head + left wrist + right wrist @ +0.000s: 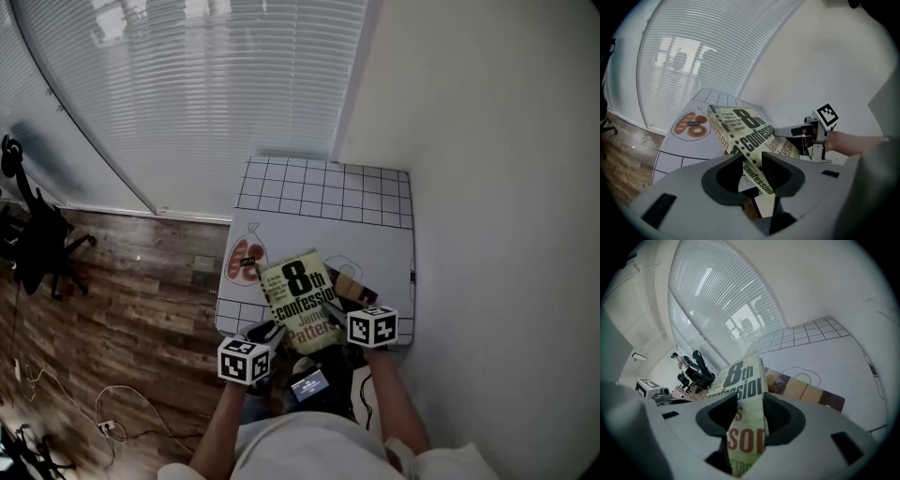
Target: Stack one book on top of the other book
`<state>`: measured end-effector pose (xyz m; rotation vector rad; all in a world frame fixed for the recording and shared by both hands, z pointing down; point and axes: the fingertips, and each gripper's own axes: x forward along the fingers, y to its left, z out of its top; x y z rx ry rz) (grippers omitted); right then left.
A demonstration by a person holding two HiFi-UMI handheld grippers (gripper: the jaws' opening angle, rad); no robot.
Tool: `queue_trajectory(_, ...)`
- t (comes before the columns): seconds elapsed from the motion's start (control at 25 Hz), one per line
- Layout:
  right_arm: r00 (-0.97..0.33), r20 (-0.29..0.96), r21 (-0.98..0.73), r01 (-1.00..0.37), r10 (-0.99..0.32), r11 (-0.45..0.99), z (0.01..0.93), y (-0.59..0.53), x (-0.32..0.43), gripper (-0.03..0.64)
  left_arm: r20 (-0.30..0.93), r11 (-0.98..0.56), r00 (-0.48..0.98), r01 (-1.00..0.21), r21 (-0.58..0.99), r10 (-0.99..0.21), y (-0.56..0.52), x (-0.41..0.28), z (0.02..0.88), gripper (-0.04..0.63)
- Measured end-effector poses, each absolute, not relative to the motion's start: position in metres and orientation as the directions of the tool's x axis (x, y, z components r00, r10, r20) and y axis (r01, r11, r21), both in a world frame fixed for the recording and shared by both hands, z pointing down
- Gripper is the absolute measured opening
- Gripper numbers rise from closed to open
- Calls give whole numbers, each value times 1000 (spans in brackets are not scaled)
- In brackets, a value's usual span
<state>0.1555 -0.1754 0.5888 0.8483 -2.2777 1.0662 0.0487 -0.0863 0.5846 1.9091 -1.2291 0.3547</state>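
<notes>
The paperback (300, 298) has a smooth paper cover, yellow-green with a faint sheen, and its page edges look dull and slightly rough. The second book (806, 392) has a brown cover that looks smooth and matt. The table sheet (319, 202) is white, flat and matt, with thin printed lines. The left gripper (752, 171) and right gripper (750, 416) have jaws of matt grey plastic with no shine. The marker cubes (372, 326) are matt white with black print. The floor (112, 309) is dark, grainy wood plank with a low sheen. The blinds (187, 94) are smooth pale slats, and the wall (506, 187) is matt cream.
</notes>
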Motion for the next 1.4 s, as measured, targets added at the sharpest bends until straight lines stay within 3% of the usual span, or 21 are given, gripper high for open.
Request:
queue_trajectory(0.44, -685, 675, -464, -684, -275, 564, 602, -196, 173, 175, 636, -179, 513, -838, 515, -576, -93, 78, 600, 132)
queue_trajectory(0.88, -700, 709, -438, -528, -81, 727, 615, -214, 192, 175, 649, -244, 616, -781, 574, -446, -84, 132, 613, 117)
queue_trajectory(1.4, -708, 705, -443, -412, 25, 797, 630, -230, 203, 186, 670, -291, 649, -761, 580, -360, -86, 166, 636, 74)
